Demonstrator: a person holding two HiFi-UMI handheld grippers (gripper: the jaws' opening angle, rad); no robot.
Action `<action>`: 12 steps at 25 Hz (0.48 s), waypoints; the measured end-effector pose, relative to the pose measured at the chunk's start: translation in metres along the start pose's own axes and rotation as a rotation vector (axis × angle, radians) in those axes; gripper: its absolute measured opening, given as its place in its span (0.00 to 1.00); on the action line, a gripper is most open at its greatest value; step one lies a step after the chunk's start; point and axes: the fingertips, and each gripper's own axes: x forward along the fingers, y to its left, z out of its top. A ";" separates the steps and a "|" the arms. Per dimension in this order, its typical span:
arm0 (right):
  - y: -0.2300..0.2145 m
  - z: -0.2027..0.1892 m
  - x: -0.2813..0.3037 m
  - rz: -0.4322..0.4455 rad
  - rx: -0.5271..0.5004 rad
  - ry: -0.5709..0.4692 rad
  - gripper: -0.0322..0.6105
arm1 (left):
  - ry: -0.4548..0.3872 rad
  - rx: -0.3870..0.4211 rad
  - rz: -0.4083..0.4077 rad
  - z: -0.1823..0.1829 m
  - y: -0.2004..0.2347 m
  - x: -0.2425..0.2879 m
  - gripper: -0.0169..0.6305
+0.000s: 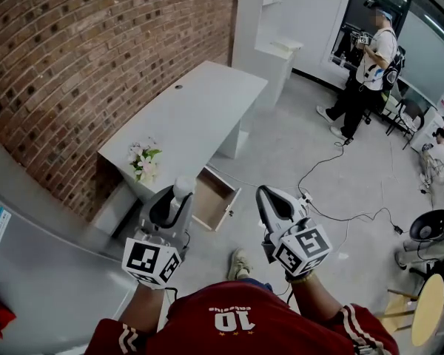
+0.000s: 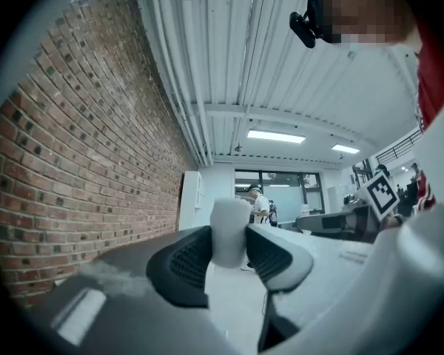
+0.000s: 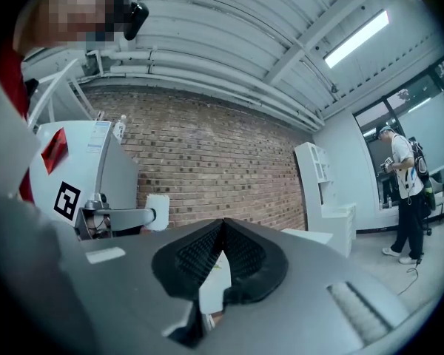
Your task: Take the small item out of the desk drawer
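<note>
White and stubby, the one small item is clamped between your left gripper's jaws, held clear of the one drawer, which hangs open under the desk's near edge. Your right gripper has its jaws pressed together on nothing. One bunch of flowers sits at the desk's near corner, and one person stands well beyond its far end.

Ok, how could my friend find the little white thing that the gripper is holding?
Find the long grey desk against the brick wall, with its drawer open. Nearer than the drawer, the left gripper pinches a small white cylinder between its dark pads. It is plain and smooth, unlike the flowers on the desk, and the right gripper holds nothing.
</note>
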 end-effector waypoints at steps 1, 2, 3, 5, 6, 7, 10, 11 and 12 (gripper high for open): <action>0.001 0.000 -0.001 -0.003 -0.001 -0.002 0.05 | -0.002 0.000 0.005 0.000 0.001 -0.003 0.27; 0.003 0.000 -0.002 -0.005 -0.002 -0.004 0.05 | -0.004 0.000 0.008 0.001 0.003 -0.005 0.27; 0.004 0.000 -0.003 -0.007 -0.003 -0.005 0.05 | -0.006 0.001 0.011 0.001 0.004 -0.007 0.27; 0.007 0.001 -0.002 -0.008 -0.002 -0.009 0.05 | -0.006 0.003 0.014 0.002 0.005 -0.010 0.27; 0.008 0.001 -0.002 -0.007 -0.002 -0.010 0.05 | -0.005 0.004 0.015 0.003 0.006 -0.012 0.27; 0.009 0.001 -0.002 -0.007 -0.004 -0.010 0.05 | -0.004 0.004 0.016 0.003 0.007 -0.013 0.27; 0.013 0.001 -0.002 -0.005 -0.013 -0.009 0.05 | -0.001 0.008 0.018 0.003 0.007 -0.017 0.27; 0.015 0.001 -0.001 -0.003 -0.014 -0.008 0.05 | -0.001 0.011 0.020 0.004 0.007 -0.019 0.27; 0.016 0.002 -0.001 -0.001 -0.015 -0.008 0.05 | 0.000 0.012 0.021 0.004 0.007 -0.020 0.27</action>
